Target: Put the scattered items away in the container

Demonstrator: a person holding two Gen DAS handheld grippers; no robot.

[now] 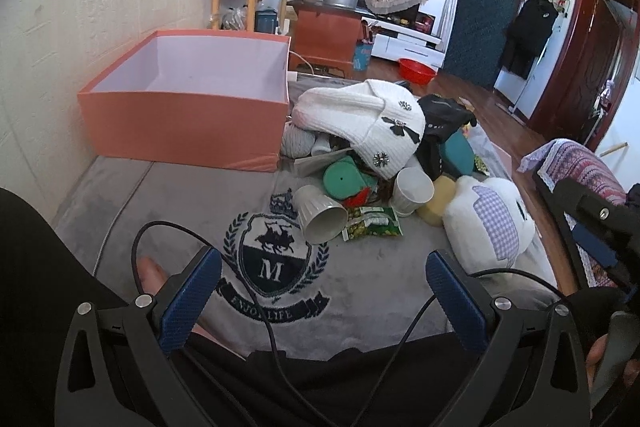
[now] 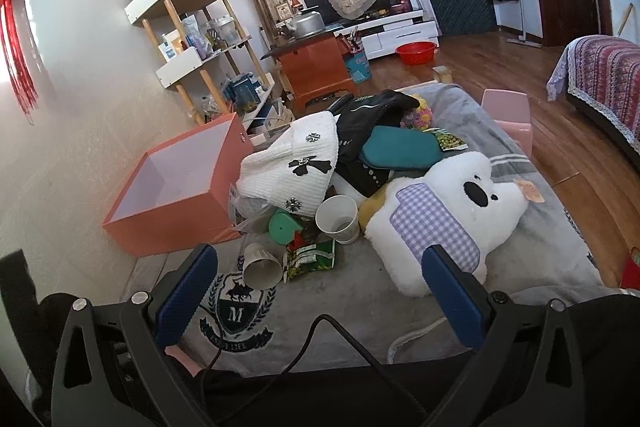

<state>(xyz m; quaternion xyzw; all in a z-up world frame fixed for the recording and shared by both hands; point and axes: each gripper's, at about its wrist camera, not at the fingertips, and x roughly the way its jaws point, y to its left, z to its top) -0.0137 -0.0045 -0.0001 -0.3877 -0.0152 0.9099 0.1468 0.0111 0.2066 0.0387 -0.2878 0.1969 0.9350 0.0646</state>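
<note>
Orange box (image 1: 188,95) sits empty, far left by the wall on grey blanket (image 1: 200,203). Pile just right of it: white knit hat (image 1: 360,123) on top half-hides green lid (image 1: 340,179); tipped cup (image 1: 320,215), snack packet (image 1: 372,223), plush pillow (image 2: 440,211) near. Left gripper (image 1: 324,291) and right gripper (image 2: 320,287) both have jaws spread, holding nothing.

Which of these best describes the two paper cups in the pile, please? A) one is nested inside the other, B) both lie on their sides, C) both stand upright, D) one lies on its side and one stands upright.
D: the ribbed cup lies on its side with its mouth toward the camera, while the plain white cup stands upright beside the snack packet.
</note>
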